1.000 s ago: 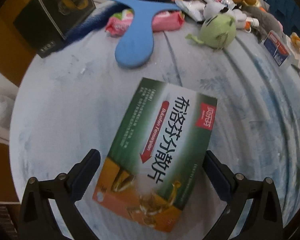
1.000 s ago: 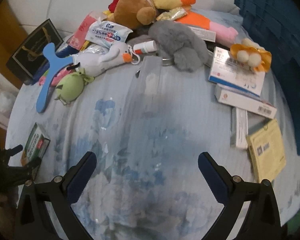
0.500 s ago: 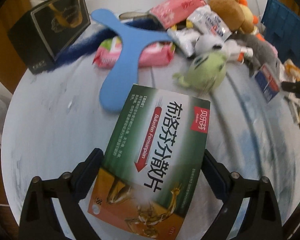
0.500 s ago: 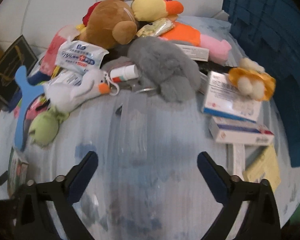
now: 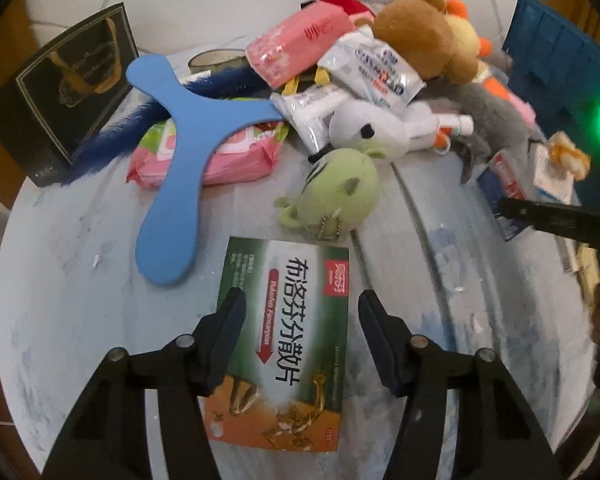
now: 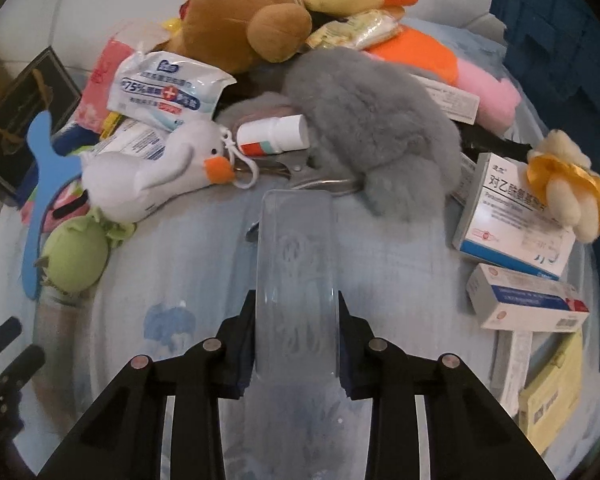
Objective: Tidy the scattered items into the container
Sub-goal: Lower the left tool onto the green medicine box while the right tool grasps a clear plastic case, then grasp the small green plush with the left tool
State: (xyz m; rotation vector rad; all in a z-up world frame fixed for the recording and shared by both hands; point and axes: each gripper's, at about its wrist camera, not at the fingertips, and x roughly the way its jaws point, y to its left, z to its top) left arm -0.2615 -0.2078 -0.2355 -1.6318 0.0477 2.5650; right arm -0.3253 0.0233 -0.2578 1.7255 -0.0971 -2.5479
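Note:
A green and orange medicine box (image 5: 296,320) lies between the fingers of my left gripper (image 5: 300,300), whose jaws are closing. The left finger overlaps the box's left edge, and a thin strip of table shows beside the right finger. My right gripper (image 6: 296,300) is also closing. Its pads sit against both long sides of a clear plastic case (image 6: 296,240) that points toward the pile. The blue crate (image 5: 560,60) stands at the far right, also seen as a blue crate (image 6: 560,40) in the right wrist view.
A pile lies ahead: blue boomerang (image 5: 172,184), green plush (image 5: 332,196), white goose plush (image 6: 152,176), grey plush (image 6: 376,136), brown bear (image 6: 244,12), wipe packs (image 6: 164,88), spray bottle (image 6: 272,136). Medicine boxes (image 6: 516,216) lie right. A black box (image 5: 60,88) stands at the back left.
Both pairs of jaws have narrowed a lot. The right gripper moved toward the pile and now has the clear case between its fingers. The green box now lies straighter between the left fingers.

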